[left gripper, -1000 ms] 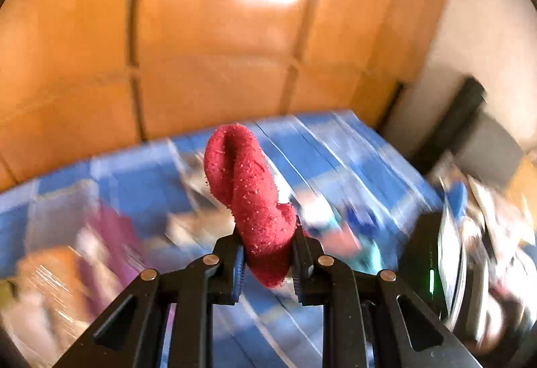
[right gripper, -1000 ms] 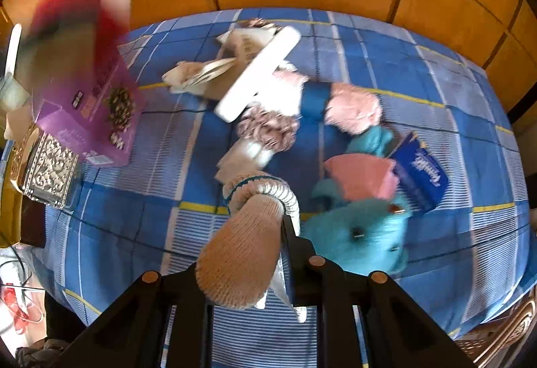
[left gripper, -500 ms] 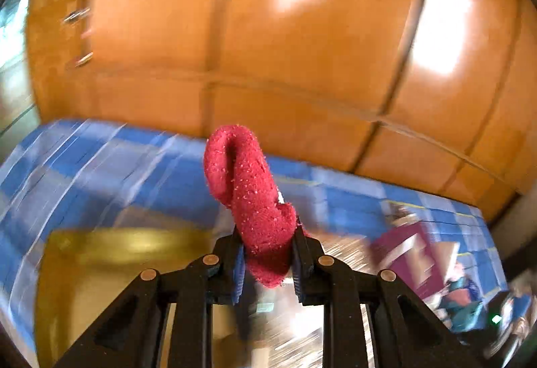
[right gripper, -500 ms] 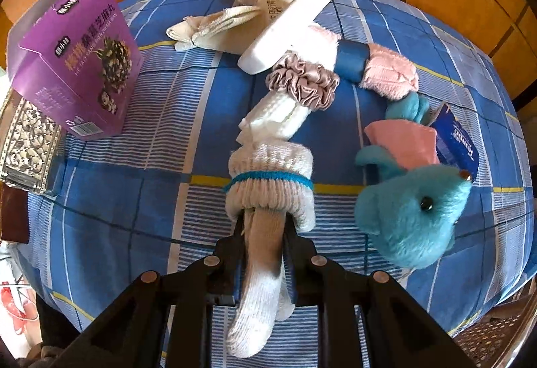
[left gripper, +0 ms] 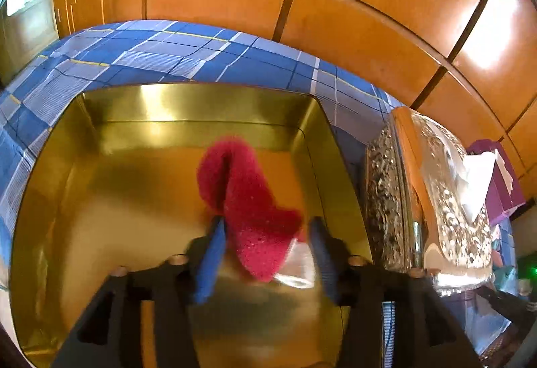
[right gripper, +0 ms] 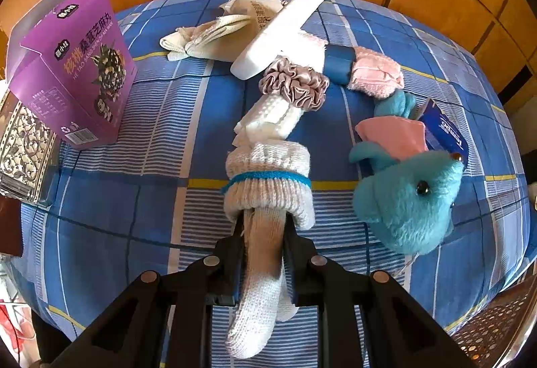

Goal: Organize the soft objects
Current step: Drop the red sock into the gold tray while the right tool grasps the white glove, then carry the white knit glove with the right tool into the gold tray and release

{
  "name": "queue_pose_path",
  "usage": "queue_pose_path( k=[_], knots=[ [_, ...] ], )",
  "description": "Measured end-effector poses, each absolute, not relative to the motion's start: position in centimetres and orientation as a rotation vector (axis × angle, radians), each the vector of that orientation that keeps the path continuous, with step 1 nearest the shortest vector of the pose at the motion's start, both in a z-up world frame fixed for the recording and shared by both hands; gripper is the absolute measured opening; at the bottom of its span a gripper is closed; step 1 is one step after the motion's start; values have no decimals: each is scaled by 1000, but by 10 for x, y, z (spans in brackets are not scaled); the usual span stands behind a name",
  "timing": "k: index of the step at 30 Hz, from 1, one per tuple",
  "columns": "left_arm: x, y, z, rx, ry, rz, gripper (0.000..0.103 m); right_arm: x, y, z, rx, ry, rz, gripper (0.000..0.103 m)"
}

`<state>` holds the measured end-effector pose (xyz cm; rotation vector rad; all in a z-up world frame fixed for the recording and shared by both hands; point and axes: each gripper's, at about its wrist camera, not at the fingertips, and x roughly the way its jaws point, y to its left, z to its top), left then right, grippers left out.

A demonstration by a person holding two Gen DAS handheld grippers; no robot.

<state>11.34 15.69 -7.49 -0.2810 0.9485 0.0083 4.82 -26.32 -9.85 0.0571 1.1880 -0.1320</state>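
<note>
In the left wrist view my left gripper (left gripper: pixel 266 254) is open over a gold tin box (left gripper: pixel 127 200). The red fuzzy cloth (left gripper: pixel 248 200) hangs loose between the spread fingers, inside the box. In the right wrist view my right gripper (right gripper: pixel 263 244) is shut on a knitted white glove (right gripper: pixel 265 200) with a blue band, held above the blue checked bedspread (right gripper: pixel 167 119). A blue plush toy (right gripper: pixel 406 200), a satin scrunchie (right gripper: pixel 295 84), a pink towel roll (right gripper: pixel 374 74) and a white sock (right gripper: pixel 275 116) lie beyond it.
An ornate silver lid (left gripper: pixel 436 200) leans at the gold box's right side. A purple carton (right gripper: pixel 74 66), a long white case (right gripper: pixel 278 32), a folded cream cloth (right gripper: pixel 204 36) and a blue tissue pack (right gripper: pixel 443 129) lie on the bed. Wooden panels stand behind.
My left gripper swung over the gold box and its jaws opened, releasing the red cloth. My right gripper barely moved, still holding the glove.
</note>
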Motion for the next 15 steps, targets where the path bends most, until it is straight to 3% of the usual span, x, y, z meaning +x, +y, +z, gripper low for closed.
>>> queue_pose_path(
  k=[13, 15],
  knots=[
    [56, 142, -66, -198, 890, -5, 65, 21, -277, -55, 201, 1063, -137, 17],
    [49, 139, -63, -178, 878, -5, 71, 21, -281, -45, 216, 1039, -137, 17]
  ],
)
